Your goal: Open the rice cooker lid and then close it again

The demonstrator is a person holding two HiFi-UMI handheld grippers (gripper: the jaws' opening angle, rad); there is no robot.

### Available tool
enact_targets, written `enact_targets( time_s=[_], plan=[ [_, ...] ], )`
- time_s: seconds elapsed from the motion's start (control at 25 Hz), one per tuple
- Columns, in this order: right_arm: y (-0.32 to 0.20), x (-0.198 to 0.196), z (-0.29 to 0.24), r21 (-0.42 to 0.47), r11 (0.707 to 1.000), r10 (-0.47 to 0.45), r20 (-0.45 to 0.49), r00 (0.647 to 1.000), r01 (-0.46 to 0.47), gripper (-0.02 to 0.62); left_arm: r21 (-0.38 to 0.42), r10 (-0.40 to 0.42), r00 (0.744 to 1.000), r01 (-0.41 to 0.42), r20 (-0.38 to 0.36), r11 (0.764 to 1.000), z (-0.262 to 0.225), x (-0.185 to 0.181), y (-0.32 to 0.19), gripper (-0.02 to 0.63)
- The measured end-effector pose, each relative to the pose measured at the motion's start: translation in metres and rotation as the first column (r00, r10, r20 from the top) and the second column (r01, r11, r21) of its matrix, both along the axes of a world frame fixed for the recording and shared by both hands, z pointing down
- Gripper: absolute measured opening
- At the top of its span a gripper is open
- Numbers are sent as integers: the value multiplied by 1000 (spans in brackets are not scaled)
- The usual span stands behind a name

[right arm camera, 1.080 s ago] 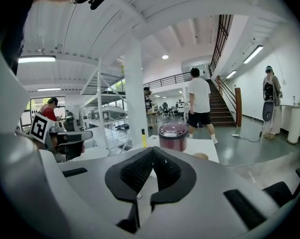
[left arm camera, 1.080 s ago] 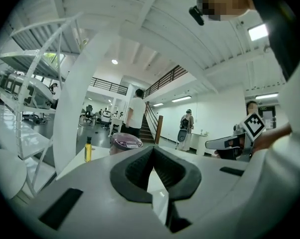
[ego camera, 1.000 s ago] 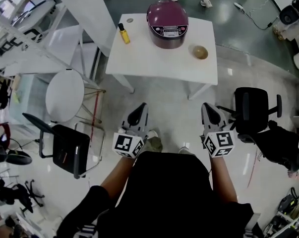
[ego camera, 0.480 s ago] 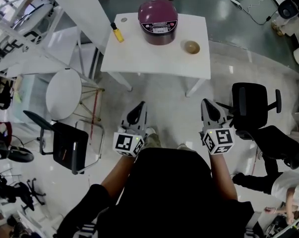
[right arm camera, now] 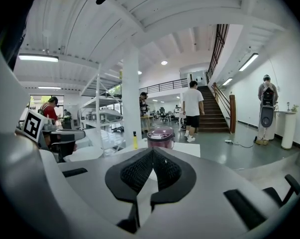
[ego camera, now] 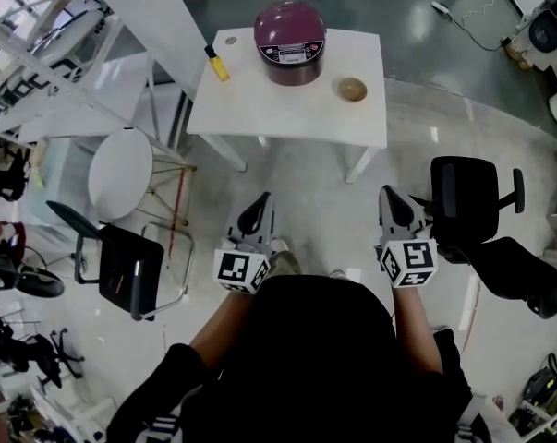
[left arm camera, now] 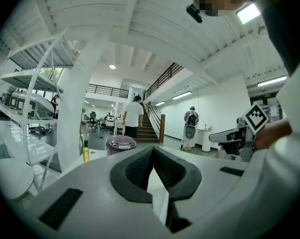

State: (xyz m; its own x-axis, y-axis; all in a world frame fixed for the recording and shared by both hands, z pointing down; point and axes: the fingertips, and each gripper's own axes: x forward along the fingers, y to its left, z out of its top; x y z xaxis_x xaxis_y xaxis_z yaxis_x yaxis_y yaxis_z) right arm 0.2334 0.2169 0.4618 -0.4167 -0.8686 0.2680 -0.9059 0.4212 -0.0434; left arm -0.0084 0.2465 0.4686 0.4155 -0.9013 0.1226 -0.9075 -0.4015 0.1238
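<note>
Left gripper (ego camera: 257, 210) and right gripper (ego camera: 394, 208) are closed on nothing; well ahead stands the white table (ego camera: 287, 109) bearing a maroon rice cooker (ego camera: 290, 40), lid down, glossy floor (ego camera: 315, 206) between.

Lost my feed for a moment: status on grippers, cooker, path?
Left gripper, right gripper shut, empty. Rice cooker on white table ahead, lid down, not yet reached. Black chair left, office chair right, neither in the path.

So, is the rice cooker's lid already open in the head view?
No, the rice cooker on the white table shows its domed purple lid down, closed over the body.
</note>
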Motion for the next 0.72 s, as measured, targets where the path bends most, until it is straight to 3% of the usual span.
enact_targets(
  time_s=[0.72],
  plan=[
    [32,74,0,6,1000,23,24,999,-23,0,9,52,998,-53,19,999,-1,85,30,3]
  ],
)
